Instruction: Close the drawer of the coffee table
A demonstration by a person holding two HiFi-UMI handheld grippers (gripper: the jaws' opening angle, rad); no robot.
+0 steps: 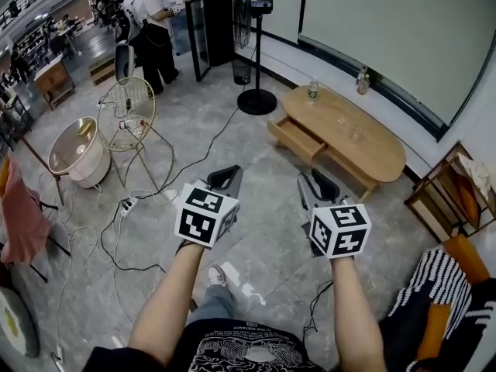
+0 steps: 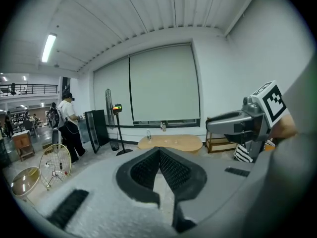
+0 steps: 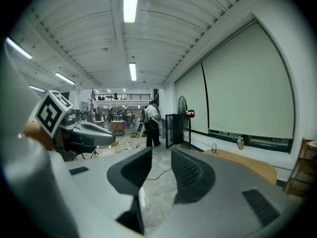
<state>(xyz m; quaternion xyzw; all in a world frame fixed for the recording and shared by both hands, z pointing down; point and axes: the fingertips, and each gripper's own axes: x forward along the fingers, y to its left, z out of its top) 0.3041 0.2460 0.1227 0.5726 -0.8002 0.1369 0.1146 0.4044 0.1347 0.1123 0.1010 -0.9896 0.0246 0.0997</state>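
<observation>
Subject item: oval light-wood coffee table [image 1: 364, 142], set against the far wall beneath a large pale roller screen [image 1: 387, 22]. Its wooden drawer [image 1: 297, 139] stands pulled out at the table's left end, front panel well forward of the frame. Two clear plastic bottles [image 1: 313, 90] stand upright on the top near the wall side, apart from one another.

Left gripper [image 1: 226, 178]: held over the grey tiled floor [image 1: 256, 231], well short of the table. Jaw tips are closed together, with nothing between them.

Right gripper [image 1: 316, 184]: level with the left and near it, likewise well apart from the drawer. Its own view shows the jaws [image 3: 161, 165] parted by a narrow gap, only floor visible through it. It holds nothing.

Surroundings: black pedestal fan stand [image 1: 256, 99] left of the table; round wire fan guard [image 1: 126, 115] on the floor with cables; person in a white top [image 1: 147, 22] at the far left; black-and-white striped cushion [image 1: 438, 285] at lower right
</observation>
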